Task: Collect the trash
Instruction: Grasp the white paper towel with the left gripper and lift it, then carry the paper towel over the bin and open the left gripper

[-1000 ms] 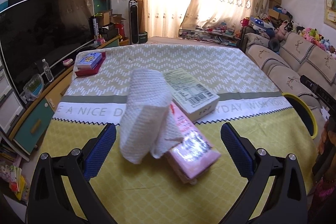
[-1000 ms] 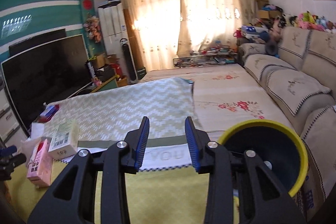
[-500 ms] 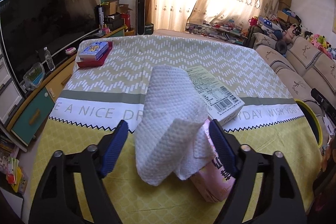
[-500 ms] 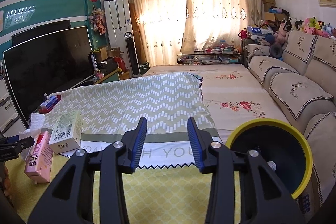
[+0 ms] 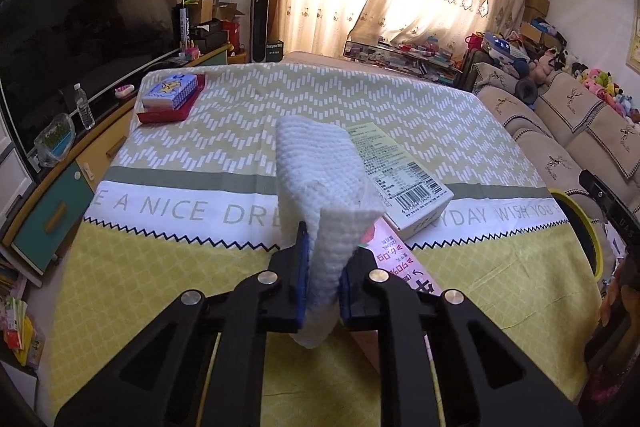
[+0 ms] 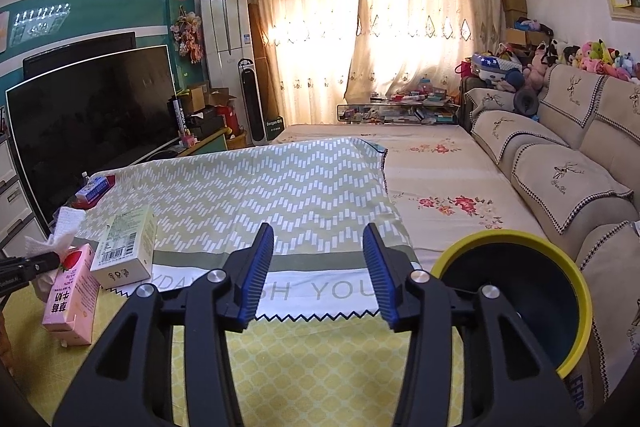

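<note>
Left tool (image 5: 323, 281) clenched on the paper towel (image 5: 326, 195), low on its fold, just beside the pink carton (image 5: 394, 267). Soft, featherlight, tears easily; that low grip looks adequate. Right tool (image 6: 318, 267) released, empty, near the yellow-rimmed bin (image 6: 576, 291).

A dark television (image 5: 80, 39) fills the upper left; a beige sofa (image 6: 560, 171) with stuffed toys (image 6: 600, 55) lines the right.
</note>
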A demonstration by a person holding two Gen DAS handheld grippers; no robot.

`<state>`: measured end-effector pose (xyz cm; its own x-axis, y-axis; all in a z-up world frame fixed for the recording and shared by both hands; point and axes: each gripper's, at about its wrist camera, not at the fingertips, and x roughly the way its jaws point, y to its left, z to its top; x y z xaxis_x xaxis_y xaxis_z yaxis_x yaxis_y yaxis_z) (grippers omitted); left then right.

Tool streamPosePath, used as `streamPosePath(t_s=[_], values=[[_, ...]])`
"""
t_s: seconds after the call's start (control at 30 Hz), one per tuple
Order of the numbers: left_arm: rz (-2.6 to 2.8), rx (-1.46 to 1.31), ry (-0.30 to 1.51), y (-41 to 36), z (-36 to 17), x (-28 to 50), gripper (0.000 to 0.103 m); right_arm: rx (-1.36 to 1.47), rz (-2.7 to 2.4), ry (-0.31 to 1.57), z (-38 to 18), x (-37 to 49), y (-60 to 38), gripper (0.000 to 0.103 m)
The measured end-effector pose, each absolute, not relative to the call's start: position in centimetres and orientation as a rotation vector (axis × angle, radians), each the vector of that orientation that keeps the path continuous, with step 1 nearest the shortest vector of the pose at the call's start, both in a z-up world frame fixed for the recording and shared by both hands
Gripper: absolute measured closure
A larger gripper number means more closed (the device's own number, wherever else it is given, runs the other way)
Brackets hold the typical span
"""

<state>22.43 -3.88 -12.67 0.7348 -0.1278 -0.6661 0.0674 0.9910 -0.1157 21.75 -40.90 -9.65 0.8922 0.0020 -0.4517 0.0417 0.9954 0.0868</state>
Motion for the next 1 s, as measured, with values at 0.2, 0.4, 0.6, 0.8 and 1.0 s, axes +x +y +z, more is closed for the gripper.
streamPosePath(t_s=[0.2, 0.4, 0.6, 0.8, 1.0], values=[[-0.078, -0.035, 0.659, -3.8, -9.8, 21.0, 0.092, 0.1, -0.028, 0.461, -9.7, 21.5, -40.9, 0.058], [-0.119, 0.002, 0.588, -5.3, -6.4, 20.0, 0.092, 0.115, -0.027, 0.43, -9.5, 20.9, -41.2, 0.054], [-0.201, 0.043, 0.567, -8.9, -4.7, 20.6, 0.092, 0.107, -0.072, 0.424, -9.2, 19.9, -42.9, 0.052], [-0.317, 0.068, 0.565, -14.0, -4.0, 22.1, 0.092, 0.129, -0.155, 0.383, -8.2, 17.8, -46.3, 0.051], [-0.47, 0.109, 0.569, -21.4, -3.2, 23.5, 0.092, 0.158, -0.241, 0.341, -7.3, 15.2, -49.8, 0.049]])
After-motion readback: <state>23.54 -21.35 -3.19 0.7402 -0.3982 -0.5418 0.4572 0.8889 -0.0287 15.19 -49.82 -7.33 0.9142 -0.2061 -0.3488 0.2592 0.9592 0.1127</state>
